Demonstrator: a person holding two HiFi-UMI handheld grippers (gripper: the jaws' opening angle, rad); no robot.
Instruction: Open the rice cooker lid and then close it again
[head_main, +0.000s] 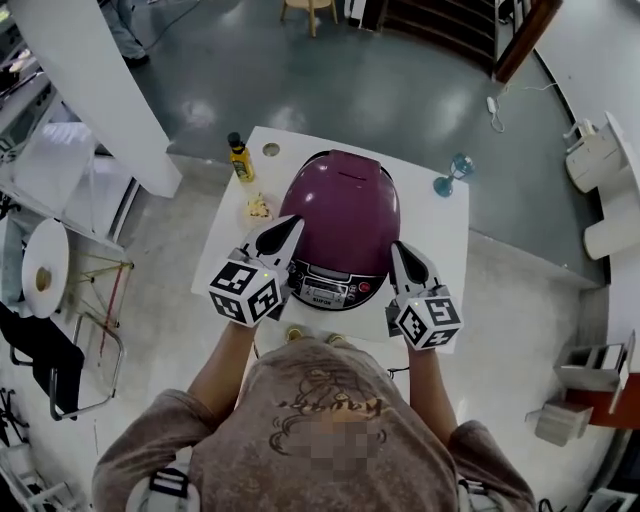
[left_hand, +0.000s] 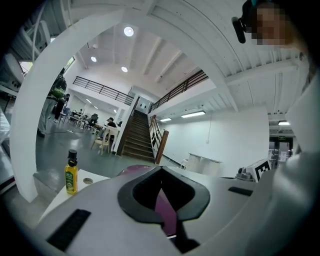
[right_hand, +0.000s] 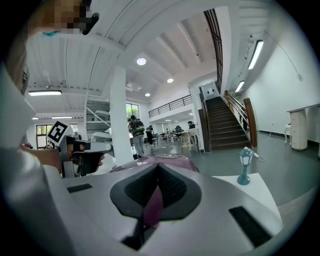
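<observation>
A purple rice cooker (head_main: 340, 215) stands on a small white table (head_main: 445, 230), its lid down and its control panel (head_main: 328, 292) facing me. My left gripper (head_main: 297, 220) lies along the cooker's left side, jaws shut with nothing in them. My right gripper (head_main: 397, 247) is at the cooker's right front, also shut and empty. In the left gripper view the cooker (left_hand: 134, 170) shows just past the closed jaws of the left gripper (left_hand: 161, 169). In the right gripper view the cooker's lid (right_hand: 172, 159) rises behind the closed tips of the right gripper (right_hand: 158, 165).
A yellow bottle (head_main: 239, 157) (left_hand: 71, 172) and a round disc (head_main: 271, 150) sit at the table's far left corner, a small yellowish item (head_main: 259, 207) nearer. A blue lamp figurine (head_main: 455, 172) (right_hand: 244, 166) stands at the far right. A white pillar (head_main: 95, 80) rises left.
</observation>
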